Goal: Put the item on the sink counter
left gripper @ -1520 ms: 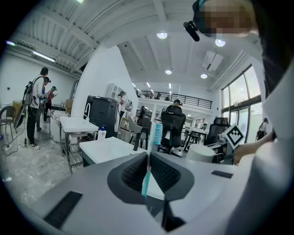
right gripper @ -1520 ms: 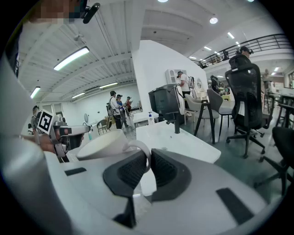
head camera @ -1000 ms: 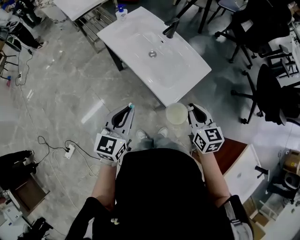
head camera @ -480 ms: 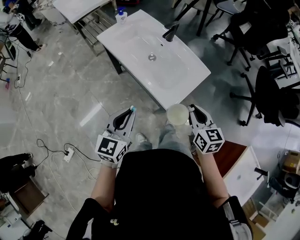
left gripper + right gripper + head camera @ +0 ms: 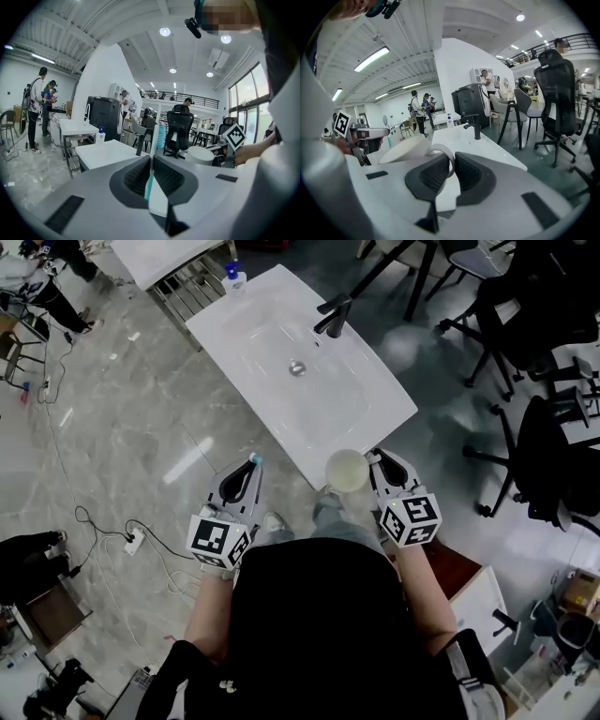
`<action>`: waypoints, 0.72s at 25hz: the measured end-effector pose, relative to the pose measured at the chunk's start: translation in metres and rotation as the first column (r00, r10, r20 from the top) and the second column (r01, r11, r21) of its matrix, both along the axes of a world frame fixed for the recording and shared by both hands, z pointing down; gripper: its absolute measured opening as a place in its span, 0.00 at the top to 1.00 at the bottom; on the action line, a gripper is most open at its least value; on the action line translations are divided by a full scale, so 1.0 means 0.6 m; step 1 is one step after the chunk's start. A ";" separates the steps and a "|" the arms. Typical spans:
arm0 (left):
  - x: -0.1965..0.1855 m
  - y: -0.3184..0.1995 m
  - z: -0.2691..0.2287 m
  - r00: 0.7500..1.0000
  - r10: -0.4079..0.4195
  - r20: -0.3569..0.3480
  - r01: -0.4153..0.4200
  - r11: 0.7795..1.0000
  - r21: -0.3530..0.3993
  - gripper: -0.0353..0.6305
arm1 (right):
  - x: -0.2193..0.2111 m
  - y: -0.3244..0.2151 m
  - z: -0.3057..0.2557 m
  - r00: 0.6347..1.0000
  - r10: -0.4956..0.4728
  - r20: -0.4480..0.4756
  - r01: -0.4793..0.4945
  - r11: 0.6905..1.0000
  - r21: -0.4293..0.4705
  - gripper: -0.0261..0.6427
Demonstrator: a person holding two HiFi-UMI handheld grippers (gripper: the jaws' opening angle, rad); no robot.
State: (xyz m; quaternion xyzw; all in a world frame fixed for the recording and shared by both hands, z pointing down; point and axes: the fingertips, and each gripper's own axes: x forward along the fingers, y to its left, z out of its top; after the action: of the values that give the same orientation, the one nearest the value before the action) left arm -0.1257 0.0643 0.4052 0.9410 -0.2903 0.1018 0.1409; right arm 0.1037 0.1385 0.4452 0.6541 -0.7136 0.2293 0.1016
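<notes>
Left claw: clenched on the thin handle of a toothbrush, bristles up. It is held short of the bench's near corner, over the floor.
Right claw: clamped on the handle loop of a mug. The mug is carried in the air at the near edge of the bench, not yet on it.
Bench: white top with a basin sunk in its middle, a faucet on its far side and a soap bottle at its far corner.
Stage, as we judge: both items are carried in and nothing is set down.
Risk, mug: we hold it only by the loop, so it may swing as it is lowered, land tilted and tip.
Risk, placement: if released at the bench's near edge it could fall to the floor.
Risk, toothbrush: the thin handle may roll into the basin.
</notes>
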 end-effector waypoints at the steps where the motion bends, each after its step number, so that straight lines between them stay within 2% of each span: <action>1: 0.012 -0.005 0.001 1.000 -0.013 0.008 0.013 1.000 -0.002 0.89 | 0.016 -0.009 0.001 1.000 -0.010 0.004 0.010 1.000 0.000 0.89; 9: 0.092 -0.014 0.002 0.993 -0.111 0.034 0.111 0.994 -0.011 0.89 | 0.120 -0.062 0.021 0.996 -0.082 0.044 0.082 0.997 0.002 0.89; 18: 0.139 -0.035 0.010 0.977 -0.199 0.070 0.200 0.980 -0.013 0.89 | 0.183 -0.100 0.047 0.987 -0.144 0.075 0.146 0.989 -0.018 0.89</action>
State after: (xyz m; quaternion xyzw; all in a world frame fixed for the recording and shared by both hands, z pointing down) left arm -0.0421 0.0431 0.4111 0.9016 -0.3870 0.1223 0.1496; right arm 0.2136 0.0788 0.4733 0.5903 -0.7599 0.2535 0.0991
